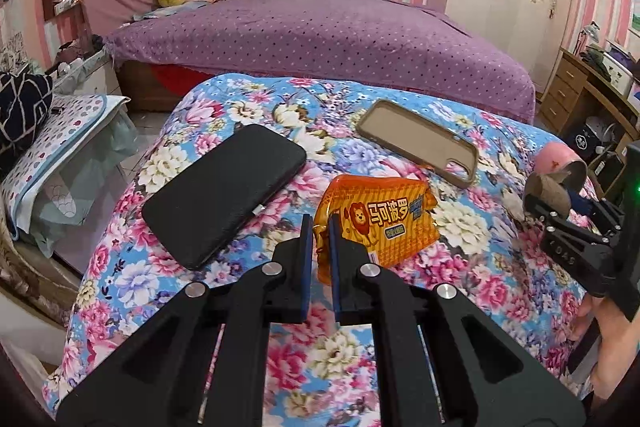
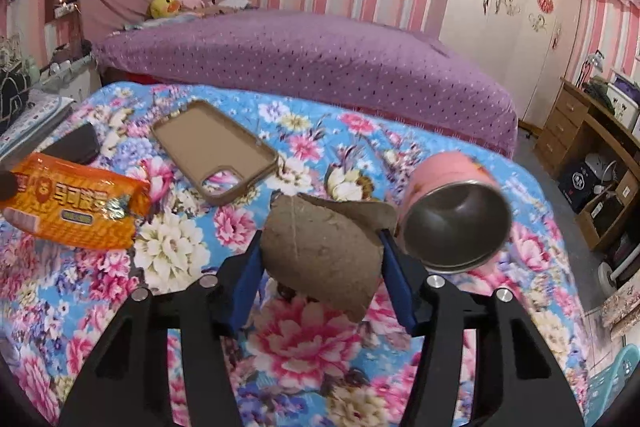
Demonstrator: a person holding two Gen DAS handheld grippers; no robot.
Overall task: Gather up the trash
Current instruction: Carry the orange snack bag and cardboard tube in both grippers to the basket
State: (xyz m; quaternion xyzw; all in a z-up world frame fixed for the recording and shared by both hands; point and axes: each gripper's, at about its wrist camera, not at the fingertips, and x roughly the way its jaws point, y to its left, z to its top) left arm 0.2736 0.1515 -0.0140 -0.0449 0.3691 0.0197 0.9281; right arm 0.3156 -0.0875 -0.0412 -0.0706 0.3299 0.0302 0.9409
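Note:
An orange snack wrapper [image 1: 384, 219] with a lion print hangs from my left gripper [image 1: 320, 227], which is shut on the wrapper's left edge just above the floral cloth [image 1: 132, 279]. The right wrist view shows the same wrapper [image 2: 76, 207] at the far left. A squashed brown cardboard tube [image 2: 316, 259] sits between the blue pads of my right gripper [image 2: 320, 245], and both pads press on its sides. In the left wrist view the tube [image 1: 550, 193] shows its open end at the right edge.
On the floral cloth lie a black phone [image 1: 224, 195], a brown phone case [image 1: 420, 141] and a pink metal cup [image 2: 452, 211] on its side, close to the right of the tube. Behind stands a purple bed [image 1: 320, 39]; a wooden desk [image 2: 592, 131] is at right.

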